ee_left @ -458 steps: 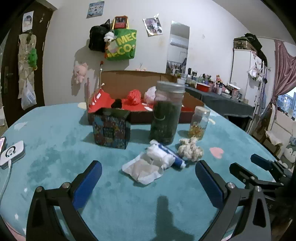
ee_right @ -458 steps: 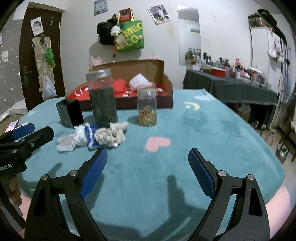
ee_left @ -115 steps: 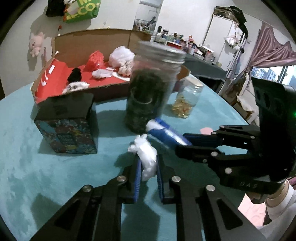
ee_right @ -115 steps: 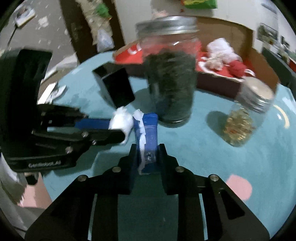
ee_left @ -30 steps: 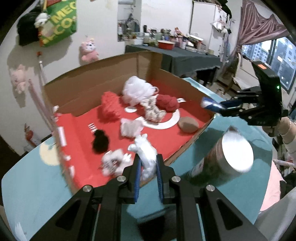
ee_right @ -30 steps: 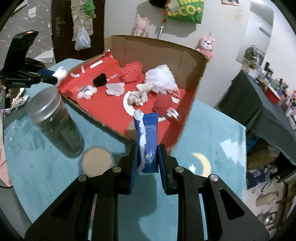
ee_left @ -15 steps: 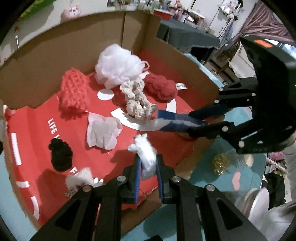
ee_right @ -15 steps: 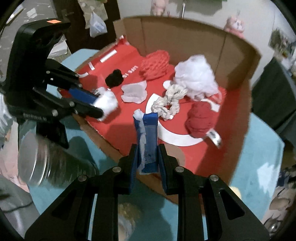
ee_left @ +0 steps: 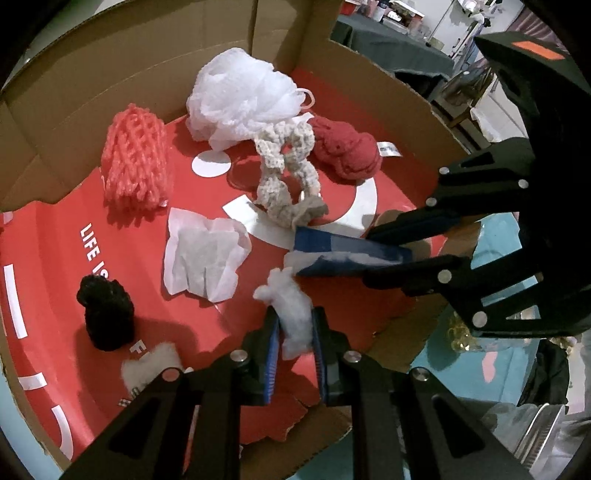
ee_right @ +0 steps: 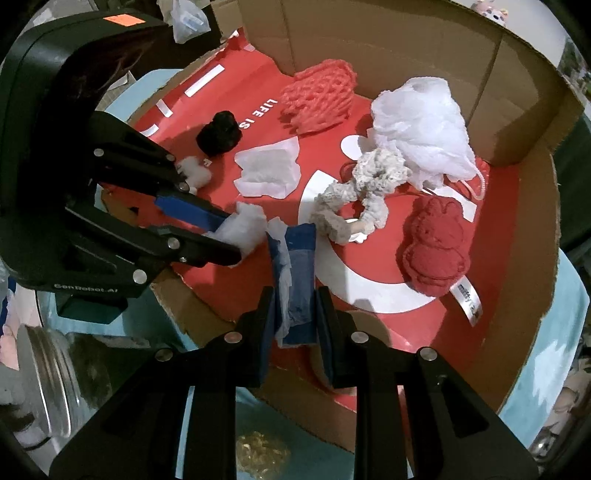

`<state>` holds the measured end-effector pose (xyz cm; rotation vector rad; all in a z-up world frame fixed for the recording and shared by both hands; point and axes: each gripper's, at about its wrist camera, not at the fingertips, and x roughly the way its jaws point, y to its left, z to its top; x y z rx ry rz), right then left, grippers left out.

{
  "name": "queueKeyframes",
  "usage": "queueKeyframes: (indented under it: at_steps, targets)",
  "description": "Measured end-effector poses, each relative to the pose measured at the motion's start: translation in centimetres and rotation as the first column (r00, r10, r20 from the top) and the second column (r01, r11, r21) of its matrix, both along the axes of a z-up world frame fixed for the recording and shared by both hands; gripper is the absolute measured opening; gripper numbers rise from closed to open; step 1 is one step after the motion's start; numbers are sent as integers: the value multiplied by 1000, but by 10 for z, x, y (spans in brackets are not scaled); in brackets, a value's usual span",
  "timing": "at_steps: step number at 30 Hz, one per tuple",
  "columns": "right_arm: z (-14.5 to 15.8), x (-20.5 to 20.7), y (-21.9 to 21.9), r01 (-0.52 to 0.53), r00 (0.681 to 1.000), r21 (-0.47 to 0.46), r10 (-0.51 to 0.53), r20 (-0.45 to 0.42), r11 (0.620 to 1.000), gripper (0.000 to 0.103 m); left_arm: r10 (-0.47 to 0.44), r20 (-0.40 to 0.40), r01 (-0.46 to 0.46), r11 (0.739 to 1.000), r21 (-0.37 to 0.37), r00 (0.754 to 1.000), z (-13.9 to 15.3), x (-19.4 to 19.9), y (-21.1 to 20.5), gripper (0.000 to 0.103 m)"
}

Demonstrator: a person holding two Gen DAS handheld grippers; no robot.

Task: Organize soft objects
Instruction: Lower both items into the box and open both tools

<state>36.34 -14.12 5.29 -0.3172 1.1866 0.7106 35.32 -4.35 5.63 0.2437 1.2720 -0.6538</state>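
While both tools are pointed steeply down over the cardboard box [ee_left: 266, 33], a white cotton wad [ee_left: 291, 314] is clamped between the blue pads of the left hand-held gripper [ee_left: 293, 332], and a blue cloth with a white strip [ee_right: 295, 280] is clamped in the right hand-held gripper [ee_right: 295, 314]; both held things are seen just above the red floor of the box, near its torn front edge, the tip of the blue cloth almost meeting the wad. Seven loose soft things are counted on the red floor: one white mesh puff [ee_left: 240, 99], one coral knitted piece [ee_left: 135, 162], one grey crocheted ring [ee_left: 288, 177], one dark red plush toy [ee_left: 347, 151], one flat white pad [ee_left: 203, 254], one black pompom [ee_left: 105, 314] and one small white tuft [ee_left: 147, 365]. Only in the right wrist view are the bunny shape of the red plush and its label tag [ee_right: 469, 299] made out, along with a glass jar with a metal lid [ee_right: 48, 373] and a jar of golden bits [ee_right: 262, 454] on the teal tabletop [ee_right: 546, 376]. Only in the left wrist view is a dark-draped table [ee_left: 399, 40] seen beyond the box.
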Motion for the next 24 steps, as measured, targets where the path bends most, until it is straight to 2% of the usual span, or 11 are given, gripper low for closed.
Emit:
queueKeyframes:
  at_steps: [7, 14, 24]
  targets:
    - [-9, 6, 8, 6, 1000, -21, -6, -21, 1000, 22, 13, -10, -13, 1000, 4, 1000, -3, 7, 4, 18]
    - [-10, 5, 10, 2, 1000, -35, -2, -7, 999, 22, 20, -19, -20, 1000, 6, 1000, -6, 14, 8, 19]
    - [-15, 3, 17, -4, 1000, -67, 4, -2, 998, 22, 35, -10, -35, 999, 13, 999, -3, 11, 17, 28]
